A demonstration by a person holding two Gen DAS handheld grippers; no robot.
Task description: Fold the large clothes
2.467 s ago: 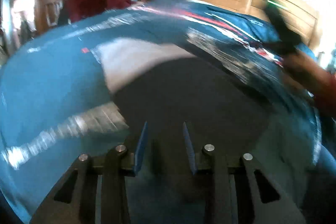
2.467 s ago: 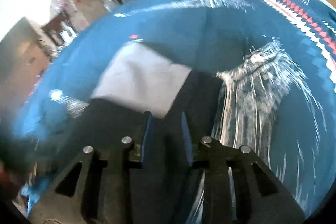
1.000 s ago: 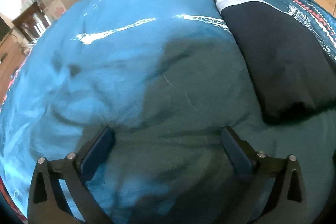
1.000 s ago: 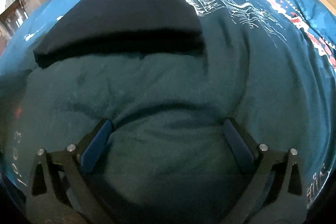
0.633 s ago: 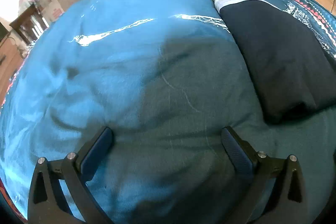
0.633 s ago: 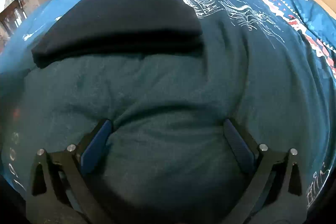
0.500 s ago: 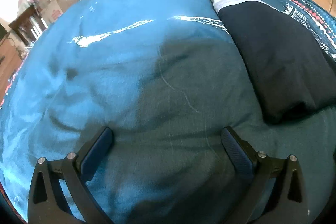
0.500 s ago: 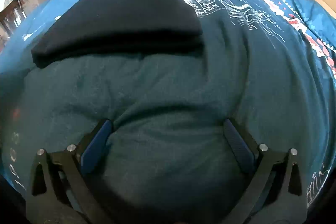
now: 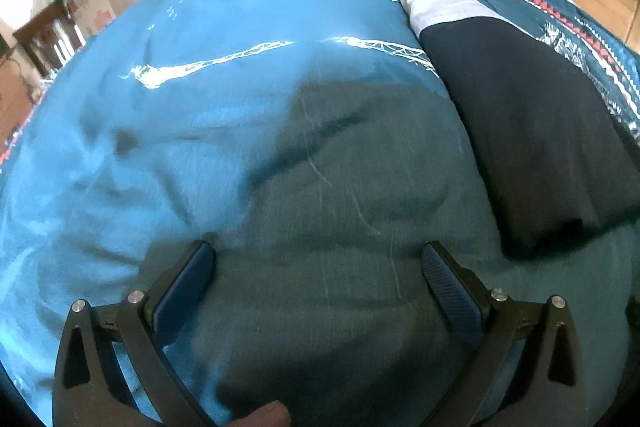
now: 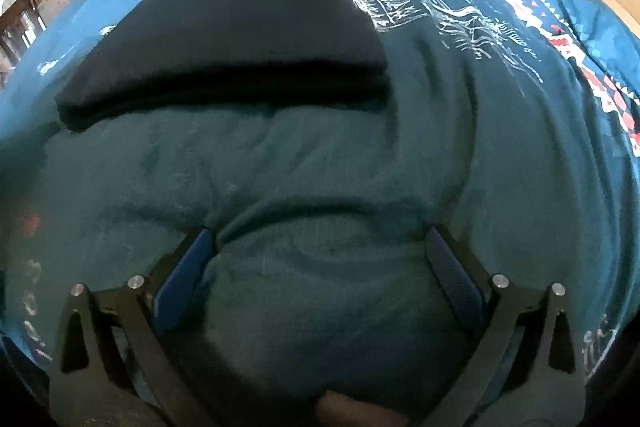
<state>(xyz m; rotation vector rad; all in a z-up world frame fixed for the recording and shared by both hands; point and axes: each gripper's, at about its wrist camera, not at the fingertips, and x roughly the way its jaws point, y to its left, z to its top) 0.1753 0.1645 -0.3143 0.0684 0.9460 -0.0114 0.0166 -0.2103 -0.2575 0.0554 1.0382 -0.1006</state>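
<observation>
**Both grippers spread wide over the bedspread, folded garment lying apart**

My left gripper (image 9: 318, 259) is low over the blue bedspread (image 9: 192, 131), its jaws spread wide with nothing between them but the quilted cloth. The blue pads (image 9: 182, 291) sit just above or on the fabric; I cannot tell which. A fingertip of mine (image 9: 266, 415) shows at the bottom edge of the left wrist view.

My right gripper (image 10: 320, 247) has the same pose: jaws far apart, empty, pointing forward along the bedspread (image 10: 520, 167), which bulges up between the pads (image 10: 182, 279).

The folded black garment (image 9: 528, 131) lies flat on the bed, ahead and to the right of my left gripper and well apart from it. A pale grey panel (image 9: 440, 5) shows at its far end. From the right wrist view the same garment (image 10: 240, 39) lies ahead, its folded edge facing me, clear of the pads.

The bedspread carries white line drawings (image 10: 420, 3) and a red-and-white triangle border (image 10: 568, 39). Some white lettering runs along its edges, too blurred to read.
</observation>
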